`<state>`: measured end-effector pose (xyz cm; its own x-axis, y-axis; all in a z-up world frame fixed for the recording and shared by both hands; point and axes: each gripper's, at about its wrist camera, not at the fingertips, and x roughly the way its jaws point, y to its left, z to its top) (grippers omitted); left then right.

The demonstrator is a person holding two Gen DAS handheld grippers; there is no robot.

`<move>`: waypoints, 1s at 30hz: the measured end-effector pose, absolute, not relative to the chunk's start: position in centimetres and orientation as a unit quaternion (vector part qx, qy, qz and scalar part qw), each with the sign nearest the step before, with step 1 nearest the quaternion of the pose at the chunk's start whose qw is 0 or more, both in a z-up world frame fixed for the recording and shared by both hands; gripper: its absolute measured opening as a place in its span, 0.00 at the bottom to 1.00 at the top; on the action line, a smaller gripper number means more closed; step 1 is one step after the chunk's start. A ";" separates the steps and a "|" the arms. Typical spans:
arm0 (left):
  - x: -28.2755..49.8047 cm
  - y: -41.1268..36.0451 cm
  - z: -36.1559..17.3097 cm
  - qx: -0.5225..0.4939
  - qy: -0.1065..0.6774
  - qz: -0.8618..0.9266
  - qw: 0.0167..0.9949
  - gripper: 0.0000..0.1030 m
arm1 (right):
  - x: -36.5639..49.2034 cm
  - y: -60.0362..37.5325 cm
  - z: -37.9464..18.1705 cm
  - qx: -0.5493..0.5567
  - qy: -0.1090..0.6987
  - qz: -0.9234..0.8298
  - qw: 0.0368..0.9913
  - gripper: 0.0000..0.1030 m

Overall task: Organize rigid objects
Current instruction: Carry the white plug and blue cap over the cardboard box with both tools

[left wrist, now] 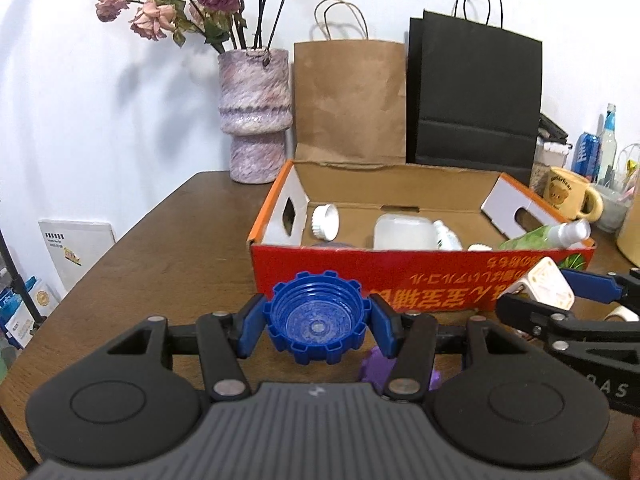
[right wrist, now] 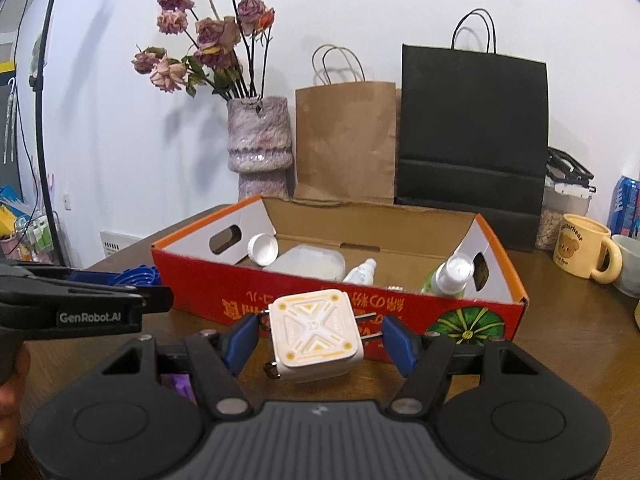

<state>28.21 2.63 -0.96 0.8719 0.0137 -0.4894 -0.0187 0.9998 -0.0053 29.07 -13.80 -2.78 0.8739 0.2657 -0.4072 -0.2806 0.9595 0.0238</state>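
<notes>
2 grippers each carry 1 rigid piece in front of the red cardboard box [left wrist: 420,280]. At the left, the left gripper [left wrist: 316,326] is clamped on a blue ribbed screw cap [left wrist: 318,318], its blue pads pressing the cap's rim at 9 and 3 o'clock, the hollow side facing the camera. The cap looks light, stiff and hard plastic; the notched rim should give the pads purchase, so the rim is the sensible hold. It hangs clear of the brown table [left wrist: 160,248], just short of the box's near wall. That gripper points slightly downward toward the box.

At the right, the right gripper [right wrist: 318,338] holds a cream square wall charger [right wrist: 314,334]; the pad at 3 o'clock bears on its 2 metal prongs, the one at 9 o'clock on the far end. I judge it compact, dense and rigid, but held by thin prongs it could pivot; the flat body sides would be steadier. It also sits before the box wall, tilted gently down. Inside the box lie a white cap [right wrist: 262,249] and small bottles.
</notes>
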 end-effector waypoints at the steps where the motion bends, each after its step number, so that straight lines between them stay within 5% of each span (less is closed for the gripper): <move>1: 28.2 2.5 -0.8 -0.007 0.252 0.007 0.968 0.54 | 29.1 -13.8 -2.7 -0.018 0.206 0.141 0.968 0.65; 30: 31.0 -0.9 4.0 -0.044 0.197 0.007 0.979 0.54 | 31.2 -15.6 1.6 -0.004 0.143 0.122 0.982 0.65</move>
<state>30.98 -0.90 3.95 0.9220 -0.0040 -0.3872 -0.0306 0.9961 -0.0830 31.17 -15.63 1.63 0.9290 0.2386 -0.2828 -0.2410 0.9702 0.0266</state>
